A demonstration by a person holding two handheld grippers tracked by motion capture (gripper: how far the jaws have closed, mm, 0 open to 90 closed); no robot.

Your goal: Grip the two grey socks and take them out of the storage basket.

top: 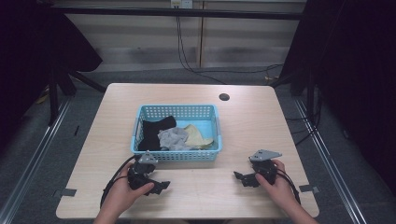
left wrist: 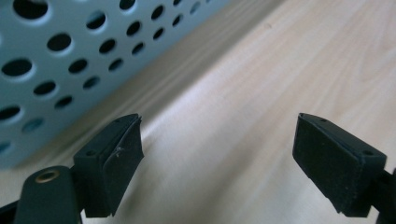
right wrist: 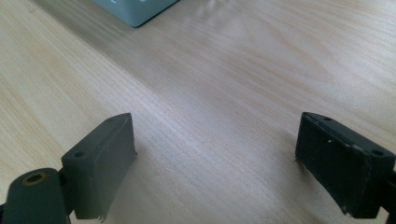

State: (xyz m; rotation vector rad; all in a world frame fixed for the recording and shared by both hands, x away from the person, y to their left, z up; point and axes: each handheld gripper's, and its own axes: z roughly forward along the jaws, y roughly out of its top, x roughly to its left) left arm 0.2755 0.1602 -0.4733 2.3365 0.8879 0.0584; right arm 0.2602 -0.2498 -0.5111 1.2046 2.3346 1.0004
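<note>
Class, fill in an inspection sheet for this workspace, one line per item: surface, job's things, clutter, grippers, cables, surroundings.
Surface: wooden table with a dark round hole.
Job's things: blue basket holding a black cloth, a grey cloth and a yellow cloth.
Clutter: nothing seen.
Grippers: left gripper and right gripper, jaws open, nothing between them.
Cables: black cables on the floor behind.
Surroundings: dark curtains.

Light blue basket of cloths, centre of the tabletop

The perforated plastic basket (top: 177, 156) stands upright; inside, a black cloth (top: 154, 130) lies at 9 o'clock, a crumpled grey cloth (top: 173, 138) in the middle, and a pale yellow cloth (top: 198, 136) at 3 o'clock, touching one another.
</note>
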